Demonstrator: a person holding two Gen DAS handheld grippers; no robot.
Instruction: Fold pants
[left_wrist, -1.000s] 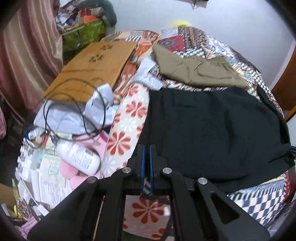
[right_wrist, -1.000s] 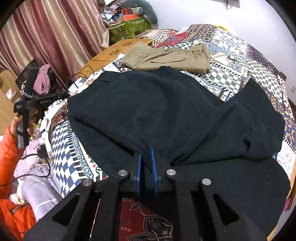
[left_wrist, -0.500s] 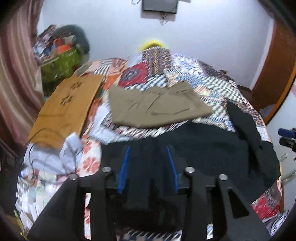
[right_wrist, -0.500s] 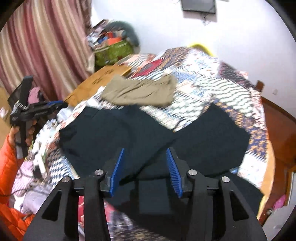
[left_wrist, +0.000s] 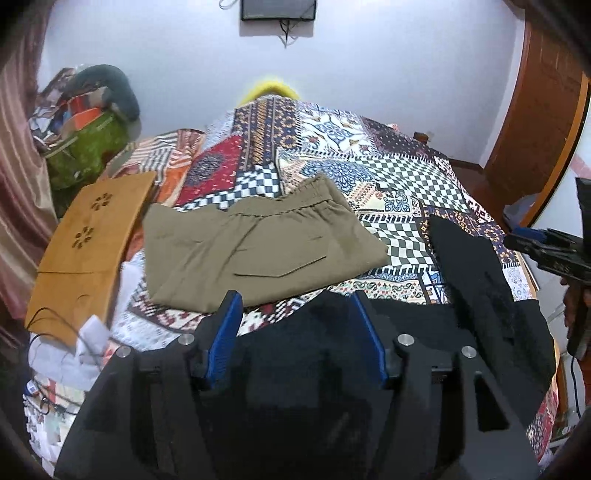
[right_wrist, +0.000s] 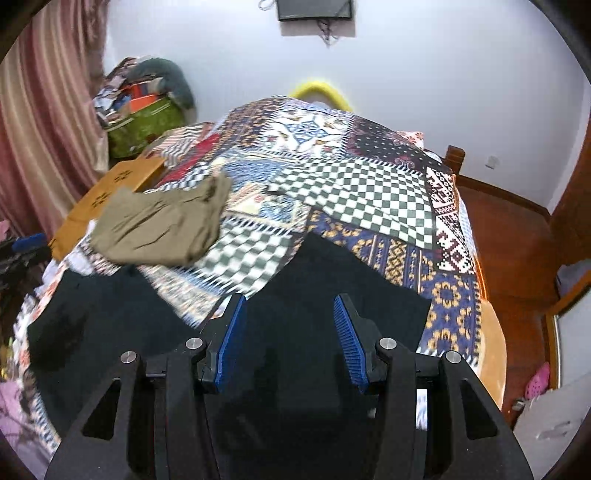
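Jaws spread wide on left gripper (left_wrist: 295, 314) and right gripper (right_wrist: 291, 317), nothing held. Rumpled black fabric pants (right_wrist: 314, 280) lie beneath both on patchwork quilted bed (right_wrist: 369, 192). Risk: pinching one layer, dragging the fold crooked. Only left view shows folded khaki pants' (left_wrist: 258, 243) pocket; only right view the floor.

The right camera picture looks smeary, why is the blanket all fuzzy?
Right wrist view: motion blur smears the patchwork blanket and khaki pants. Left wrist view: sharper, khaki pants crisp. Both views: fisheye bending and dark corners.
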